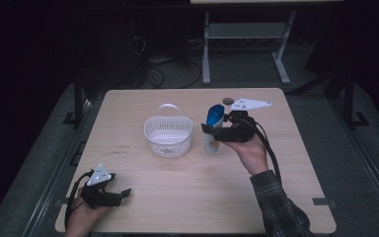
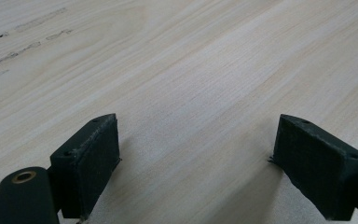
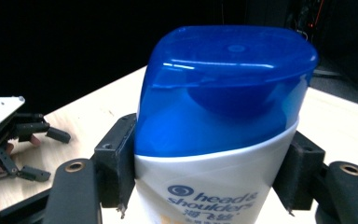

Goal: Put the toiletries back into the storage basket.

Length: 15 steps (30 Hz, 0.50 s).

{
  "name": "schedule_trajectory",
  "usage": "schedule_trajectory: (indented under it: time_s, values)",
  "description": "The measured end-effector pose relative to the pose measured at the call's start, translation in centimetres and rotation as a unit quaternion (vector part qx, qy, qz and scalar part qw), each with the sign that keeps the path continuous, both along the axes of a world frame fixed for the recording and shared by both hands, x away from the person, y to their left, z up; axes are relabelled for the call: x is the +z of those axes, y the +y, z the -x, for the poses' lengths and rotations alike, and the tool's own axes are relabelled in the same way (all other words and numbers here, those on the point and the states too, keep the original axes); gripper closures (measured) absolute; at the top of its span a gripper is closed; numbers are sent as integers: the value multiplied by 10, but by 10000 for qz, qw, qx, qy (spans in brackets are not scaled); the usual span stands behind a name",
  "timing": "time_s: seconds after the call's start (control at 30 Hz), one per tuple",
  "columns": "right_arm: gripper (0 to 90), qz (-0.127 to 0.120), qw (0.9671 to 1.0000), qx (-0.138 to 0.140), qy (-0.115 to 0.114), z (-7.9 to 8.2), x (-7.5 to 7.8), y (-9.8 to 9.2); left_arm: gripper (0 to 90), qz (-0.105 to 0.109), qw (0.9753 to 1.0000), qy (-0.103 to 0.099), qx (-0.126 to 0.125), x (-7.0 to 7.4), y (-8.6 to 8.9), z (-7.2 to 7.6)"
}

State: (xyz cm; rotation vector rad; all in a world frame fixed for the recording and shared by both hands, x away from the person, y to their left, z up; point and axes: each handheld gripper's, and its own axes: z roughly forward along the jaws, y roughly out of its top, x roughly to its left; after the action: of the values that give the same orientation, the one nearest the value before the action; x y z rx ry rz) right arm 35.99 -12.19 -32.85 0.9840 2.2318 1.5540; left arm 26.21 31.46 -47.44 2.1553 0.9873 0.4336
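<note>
Pale wood-grain table (image 1: 187, 182); right gripper (image 1: 212, 132) clamping glossy blue-capped bottle (image 1: 214, 126), left gripper (image 1: 123, 193) agape.

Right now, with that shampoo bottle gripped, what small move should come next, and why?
Probably carry it left toward the white basket. The right gripper is already clamped on the Head & Shoulders bottle, the basket beside it looks empty, and the left gripper rests open, far away.
</note>
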Motion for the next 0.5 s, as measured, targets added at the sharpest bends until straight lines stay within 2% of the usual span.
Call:
schedule_trajectory:
  time_s: [0.5]
  values:
    - [332,-55,9998,165,-77,-14,22,20,135,20,10000,-3,9,0,0,0]
